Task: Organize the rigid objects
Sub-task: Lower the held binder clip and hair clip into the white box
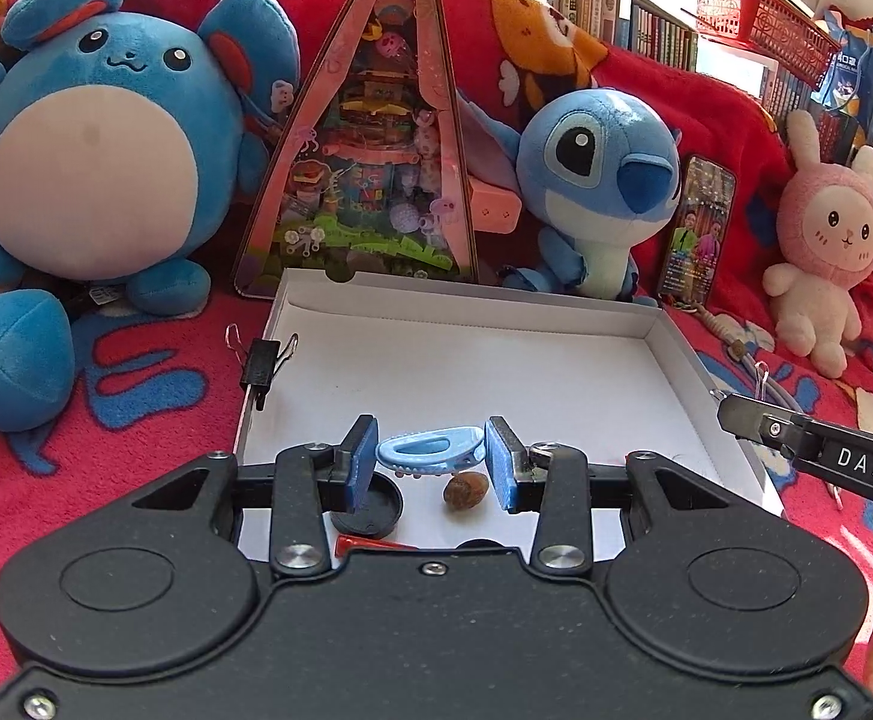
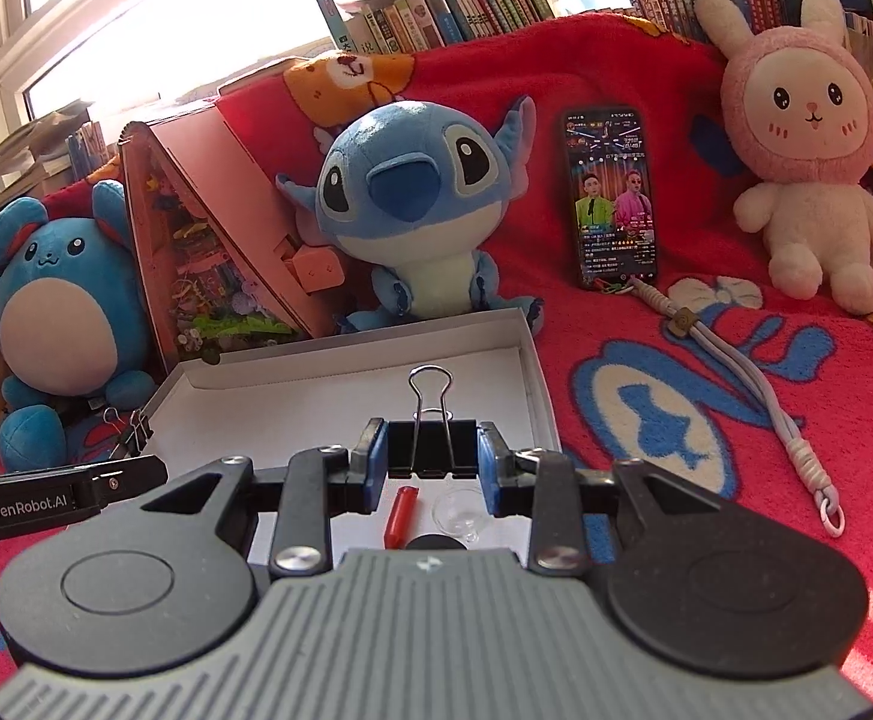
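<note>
Red blanket beneath white box (image 1: 340, 306): left tool (image 1: 430, 462) grasps blue hair clip (image 1: 430, 450), right tool (image 2: 431, 456) grasps binder clip (image 2: 430, 450), both above the box's 6 o'clock end; smooth plastic may slip.

A home, seemingly a lived-in bedroom or child's room. A fuzzy red cartoon-print blanket (image 2: 706, 324) is covering the surface; a round blue plush mouse (image 1: 100, 138), a blue big-eared alien plush (image 2: 412, 204) and a pink-hooded white bunny plush (image 2: 802, 138) are sitting along it. Rows of upright paperback books (image 2: 466, 12) are lining the sunlit window ledge behind.
</note>
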Motion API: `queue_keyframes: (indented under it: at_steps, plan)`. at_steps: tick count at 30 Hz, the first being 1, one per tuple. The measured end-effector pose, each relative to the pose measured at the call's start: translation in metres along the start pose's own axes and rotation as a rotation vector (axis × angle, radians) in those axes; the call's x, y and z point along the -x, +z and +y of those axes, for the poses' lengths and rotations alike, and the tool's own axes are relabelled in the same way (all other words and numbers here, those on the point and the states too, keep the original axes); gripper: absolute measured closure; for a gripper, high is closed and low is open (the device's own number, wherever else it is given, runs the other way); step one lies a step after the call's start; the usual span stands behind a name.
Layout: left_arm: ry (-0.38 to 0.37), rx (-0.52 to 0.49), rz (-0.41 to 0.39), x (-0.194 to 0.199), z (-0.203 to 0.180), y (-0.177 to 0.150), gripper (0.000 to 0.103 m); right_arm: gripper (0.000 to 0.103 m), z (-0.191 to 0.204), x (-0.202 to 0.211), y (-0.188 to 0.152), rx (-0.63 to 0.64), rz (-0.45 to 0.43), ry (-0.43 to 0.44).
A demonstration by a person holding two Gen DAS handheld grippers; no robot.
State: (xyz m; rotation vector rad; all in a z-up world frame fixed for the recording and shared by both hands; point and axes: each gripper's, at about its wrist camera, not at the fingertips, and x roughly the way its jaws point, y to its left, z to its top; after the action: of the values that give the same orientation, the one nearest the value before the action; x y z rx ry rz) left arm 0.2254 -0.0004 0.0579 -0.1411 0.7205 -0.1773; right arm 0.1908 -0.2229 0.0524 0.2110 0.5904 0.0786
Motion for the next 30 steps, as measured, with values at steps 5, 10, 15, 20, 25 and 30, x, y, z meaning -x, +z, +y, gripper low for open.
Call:
queue_keyframes:
  at_steps: [5, 10, 15, 20, 25, 30]
  plan:
    - [0.003, -0.004, 0.029, -0.015, -0.001, 0.006, 0.066, 0.067, 0.005, -0.015, 0.004, -0.007, 0.062, 0.031]
    - [0.038, -0.014, 0.039, -0.028, -0.002, 0.01, 0.066, 0.066, 0.015, -0.028, 0.004, 0.026, 0.11, 0.041]
    - [0.064, -0.015, 0.048, -0.038, -0.002, 0.009, 0.066, 0.066, 0.023, -0.039, 0.002, 0.038, 0.133, 0.048]
    - [0.076, -0.032, 0.048, -0.041, -0.005, 0.007, 0.066, 0.066, 0.029, -0.047, -0.002, 0.046, 0.143, 0.046]
    - [0.084, -0.04, 0.049, -0.043, -0.007, 0.007, 0.066, 0.066, 0.032, -0.053, -0.005, 0.055, 0.149, 0.041]
    - [0.089, -0.049, 0.05, -0.045, -0.008, 0.005, 0.066, 0.066, 0.034, -0.057, -0.006, 0.064, 0.149, 0.034]
